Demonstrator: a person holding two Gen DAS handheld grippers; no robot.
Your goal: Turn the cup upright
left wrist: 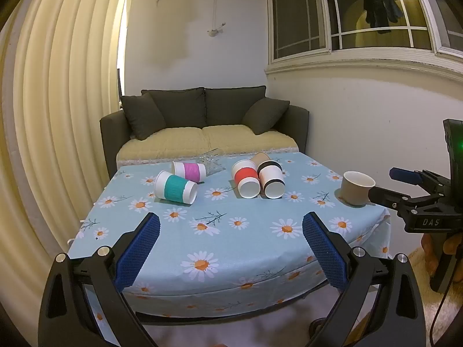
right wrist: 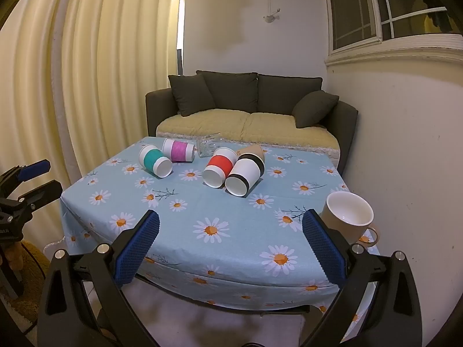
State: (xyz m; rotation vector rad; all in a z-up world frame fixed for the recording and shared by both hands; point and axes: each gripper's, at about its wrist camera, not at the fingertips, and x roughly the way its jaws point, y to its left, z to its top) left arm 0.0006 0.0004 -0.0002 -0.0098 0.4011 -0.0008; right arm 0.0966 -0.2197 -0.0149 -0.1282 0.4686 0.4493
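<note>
Several paper cups lie on their sides on the daisy tablecloth: a teal-banded one point(left wrist: 176, 187) point(right wrist: 154, 162), a magenta one point(left wrist: 189, 170) point(right wrist: 178, 150), a red one point(left wrist: 246, 179) point(right wrist: 218, 167), a black-banded one point(left wrist: 270, 180) point(right wrist: 244, 175) and a brown one point(left wrist: 260, 158) point(right wrist: 251, 151) behind them. A beige mug point(left wrist: 356, 188) point(right wrist: 347, 217) stands upright at the table's right edge. My left gripper point(left wrist: 231, 227) is open and empty above the front of the table. My right gripper point(right wrist: 231, 225) is open and empty, its right finger point(right wrist: 321, 243) just in front of the mug.
A clear glass point(left wrist: 210, 164) point(right wrist: 210, 144) lies on its side at the back of the table point(left wrist: 231, 248). A dark sofa point(left wrist: 202, 121) stands behind the table. Curtains hang at the left, a wall and window at the right.
</note>
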